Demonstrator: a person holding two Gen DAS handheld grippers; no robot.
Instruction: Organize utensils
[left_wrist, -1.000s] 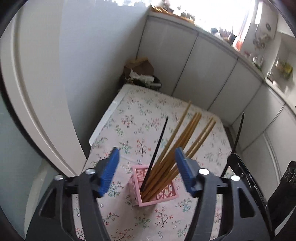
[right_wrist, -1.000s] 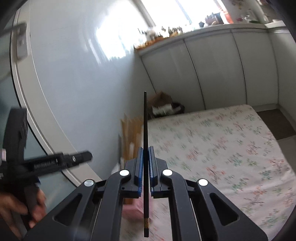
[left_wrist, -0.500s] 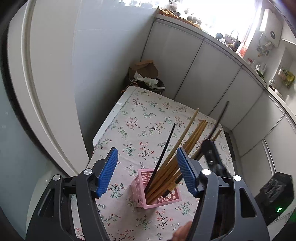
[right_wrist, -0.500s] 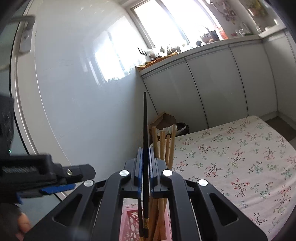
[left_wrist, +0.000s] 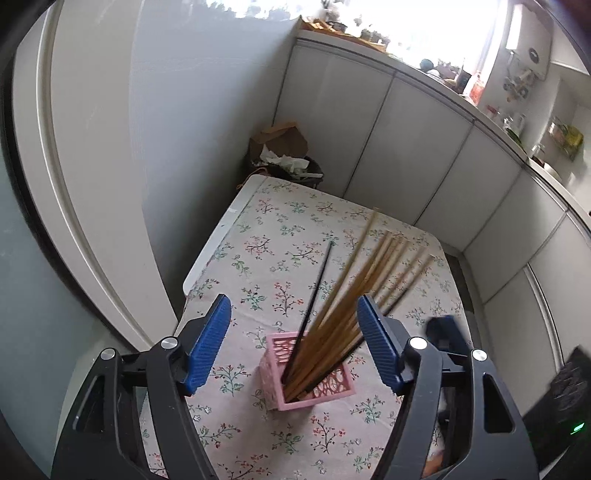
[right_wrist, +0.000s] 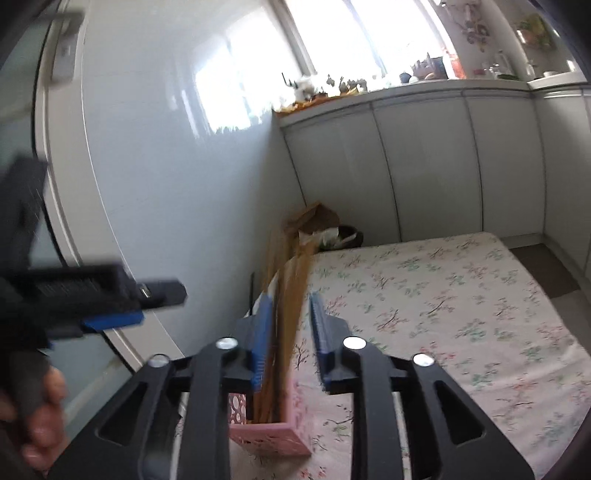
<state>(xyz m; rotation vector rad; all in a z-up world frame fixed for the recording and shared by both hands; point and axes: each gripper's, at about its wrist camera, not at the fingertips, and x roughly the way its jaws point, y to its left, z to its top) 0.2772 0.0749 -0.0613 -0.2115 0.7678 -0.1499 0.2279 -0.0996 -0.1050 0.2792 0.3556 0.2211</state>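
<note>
Low in the middle of both frames, the pink holder (left_wrist: 308, 373) keeps the chopsticks (left_wrist: 365, 284); my right gripper (right_wrist: 290, 334) is opening around them, my left gripper (left_wrist: 293, 345) spread wide, empty.

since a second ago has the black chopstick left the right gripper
Yes. The right gripper is opening, and the black chopstick now leans in the pink holder among the wooden ones.

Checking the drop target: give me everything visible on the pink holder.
The pink holder is a small square-mouthed box, plastic by its look, its walls pierced in a lattice pattern. It stands upright on the floral tablecloth, near the table's close end. Tan wooden chopsticks and black chopsticks stand in it, leaning away from the camera. No gripper touches it.
</note>
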